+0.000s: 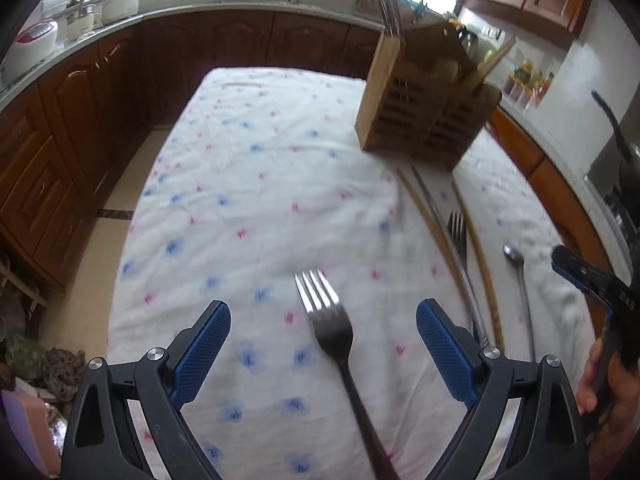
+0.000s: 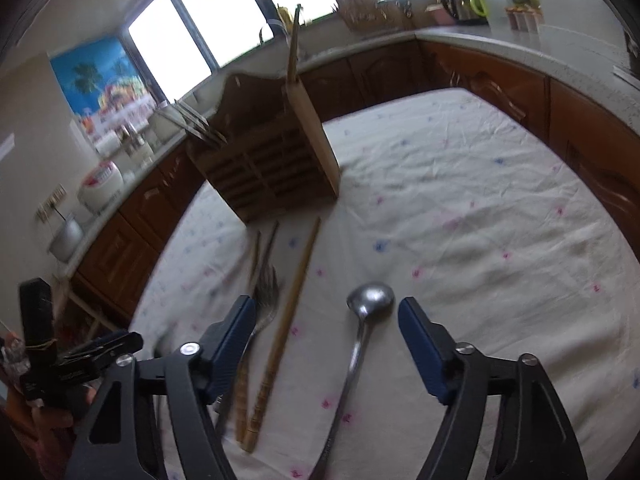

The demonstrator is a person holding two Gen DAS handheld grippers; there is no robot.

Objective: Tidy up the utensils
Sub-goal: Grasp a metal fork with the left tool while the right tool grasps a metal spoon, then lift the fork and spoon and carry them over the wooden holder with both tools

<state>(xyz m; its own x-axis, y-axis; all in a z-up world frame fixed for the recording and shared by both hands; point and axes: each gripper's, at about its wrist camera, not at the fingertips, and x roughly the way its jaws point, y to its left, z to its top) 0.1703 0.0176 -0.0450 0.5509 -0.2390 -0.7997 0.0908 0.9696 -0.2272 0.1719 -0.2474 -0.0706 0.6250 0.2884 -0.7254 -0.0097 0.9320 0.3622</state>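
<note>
A metal fork lies on the flowered tablecloth between the blue pads of my left gripper, which stands open above it. To its right lie a second fork, two wooden chopsticks and a metal spoon. My right gripper is open over the spoon, whose bowl and handle lie between the pads without touching them. The chopsticks and second fork lie just left of it. A wooden utensil holder stands farther back with several utensils in it.
Brown kitchen cabinets and a countertop with rice cookers ring the table. The other gripper and a hand show at the right edge of the left wrist view. A kettle sits on the far counter.
</note>
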